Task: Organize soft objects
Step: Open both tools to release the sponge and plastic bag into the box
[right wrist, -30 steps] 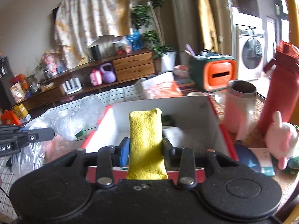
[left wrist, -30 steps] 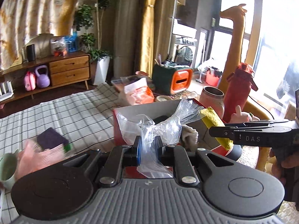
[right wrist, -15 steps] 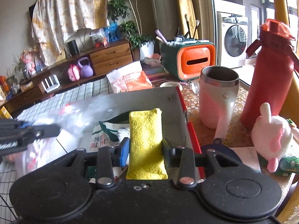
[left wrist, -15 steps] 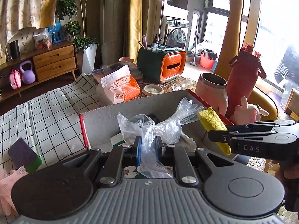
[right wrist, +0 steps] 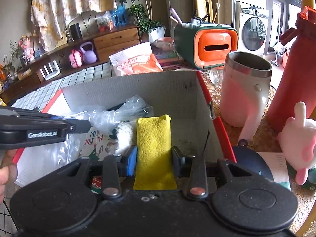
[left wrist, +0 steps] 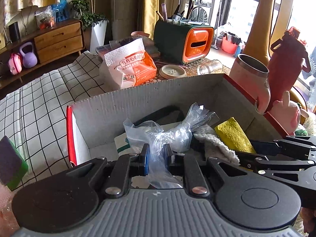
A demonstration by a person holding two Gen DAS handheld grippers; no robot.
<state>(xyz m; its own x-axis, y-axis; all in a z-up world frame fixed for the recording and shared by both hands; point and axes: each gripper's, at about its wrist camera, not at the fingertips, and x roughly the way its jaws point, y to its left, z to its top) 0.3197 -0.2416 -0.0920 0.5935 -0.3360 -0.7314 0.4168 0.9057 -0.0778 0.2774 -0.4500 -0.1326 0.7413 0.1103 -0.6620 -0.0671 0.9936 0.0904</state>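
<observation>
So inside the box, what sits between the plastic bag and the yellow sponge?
A fluffy white cloth lies between the plastic bag and the yellow sponge, clearest in the right wrist view.

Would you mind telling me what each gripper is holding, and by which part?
The left gripper pinches the clear plastic bag by its bunched end; the right gripper clamps the yellow sponge across its sides.

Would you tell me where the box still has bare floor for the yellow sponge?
Bare floor lies in the cardboard box along its right red-edged wall, beside the yellow sponge. The left side is crowded: plastic bag, white fluffy cloth, printed paper.
</observation>
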